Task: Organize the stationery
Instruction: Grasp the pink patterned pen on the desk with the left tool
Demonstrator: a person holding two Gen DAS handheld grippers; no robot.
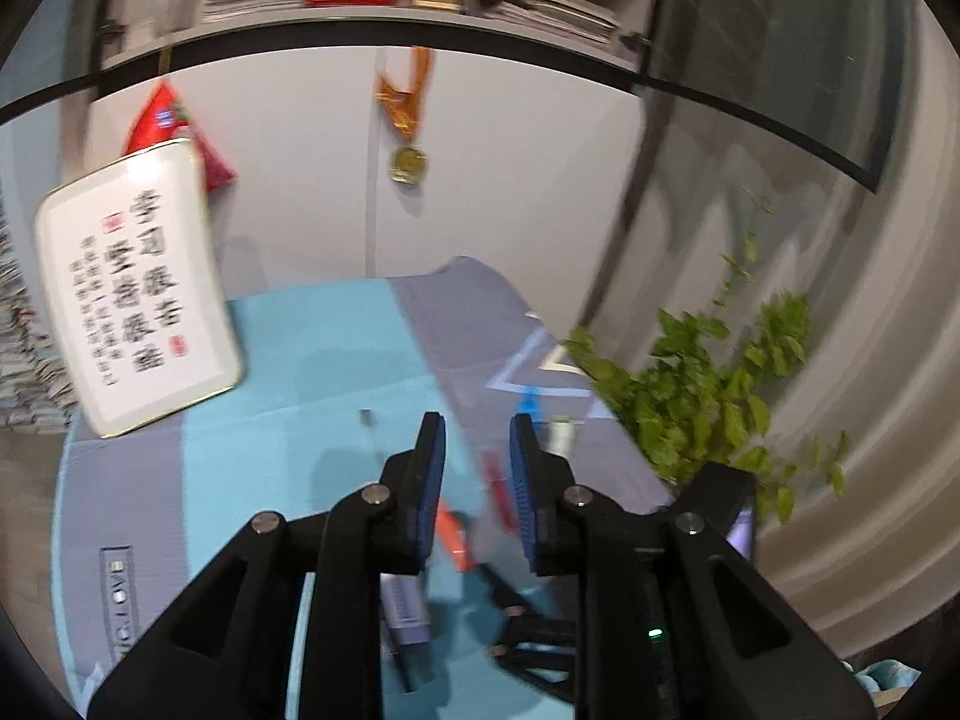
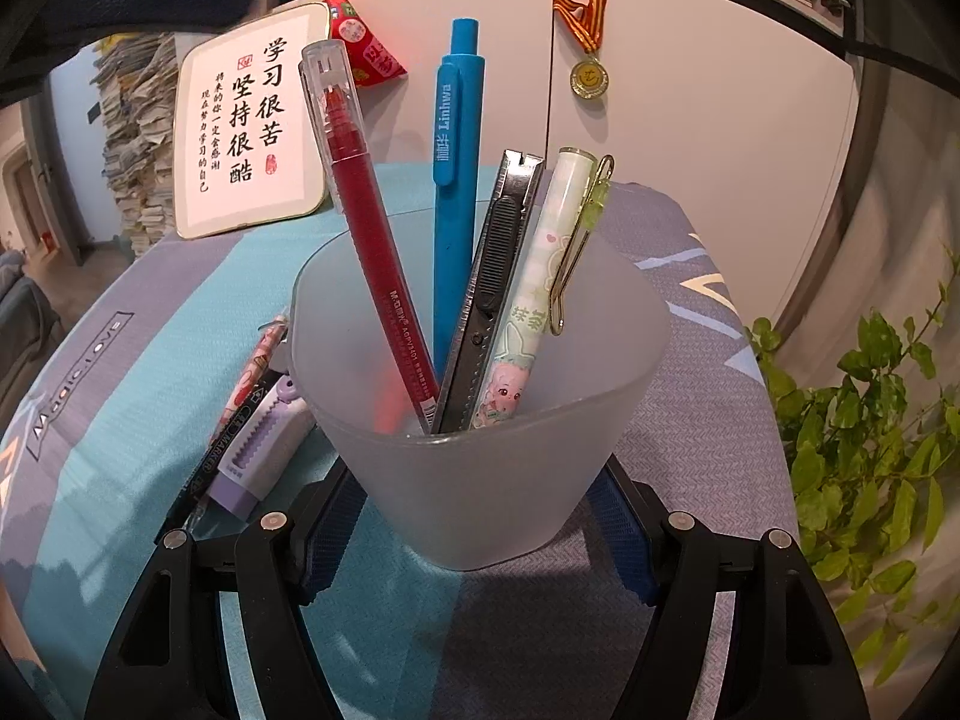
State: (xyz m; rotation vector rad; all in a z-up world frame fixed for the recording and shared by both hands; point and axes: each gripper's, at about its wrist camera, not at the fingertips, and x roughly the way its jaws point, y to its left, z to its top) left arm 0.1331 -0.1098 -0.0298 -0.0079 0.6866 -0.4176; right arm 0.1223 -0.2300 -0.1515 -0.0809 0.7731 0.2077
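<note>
- Holding the frosted cup (image 2: 480, 420) steady looks like the right gripper (image 2: 480, 516)'s whole job here: its blue pads (image 2: 333, 531) clamp the cup's lower walls from both sides, presumably so it won't tip while stuff gets dropped in.
- Inside the cup, all leaning upright against the rim: a red pen (image 2: 366, 222) with a clear cap, a blue Linhwa pen (image 2: 454, 180), a metal utility knife (image 2: 489, 294), and a pale green cartoon pen (image 2: 534, 294) with a gold clip. So the sorting seems well along.
- Just left of the cup, still lying flat on the tabletop (image 2: 120, 420): a pink patterned pen (image 2: 255, 369), a black marker (image 2: 216, 462) and a lilac eraser-type thing (image 2: 264, 450). My guess is those are what's left.
- Left gripper (image 1: 477, 426) is loosened, jaws slightly apart with nothing pinched between them. Its view is blurry, so I can only make out the cup's pens as smears beyond the fingers.
- Behind the cup, a framed calligraphy sign (image 2: 246, 120) leans up, with a medal (image 2: 589, 79) hanging on the cabinet.
- To the right of the cup there's a leafy plant (image 2: 870, 450), well apart from it.
</note>
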